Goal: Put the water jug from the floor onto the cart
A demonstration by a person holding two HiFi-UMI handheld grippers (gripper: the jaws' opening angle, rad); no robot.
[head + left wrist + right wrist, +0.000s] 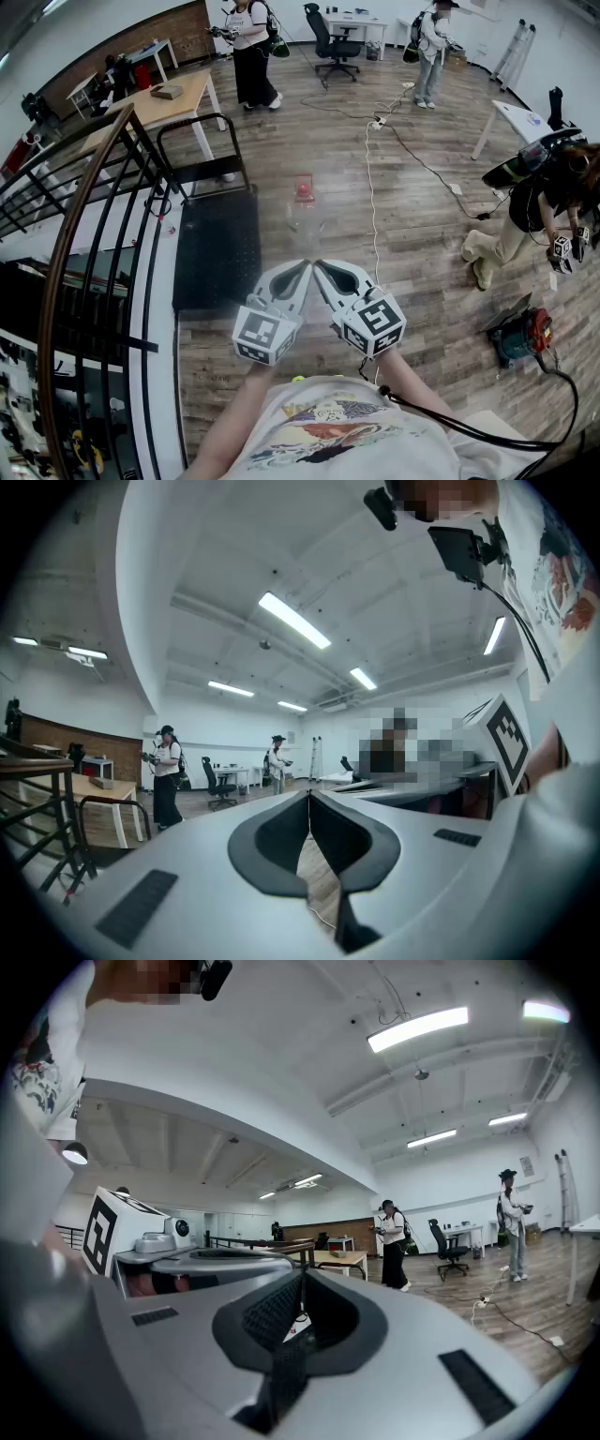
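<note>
Left gripper point(302, 269) and right gripper point(322, 269) both clenched, empty, noses together at chest, probably a ready pose; water jug point(304, 217) upright on floor point(422, 244) ahead, beside cart point(220, 258), untouched.

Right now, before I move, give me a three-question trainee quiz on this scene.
1. True or false: the water jug already stands on the black cart.
2. Multiple choice: the jug's cap is A) blue, B) red, C) white.
3. Short answer: how do the jaws of the left gripper and the right gripper stand?

Key: 1. False; it stands on the floor beside the cart. 2. B. 3. Both shut, with nothing between them.
</note>
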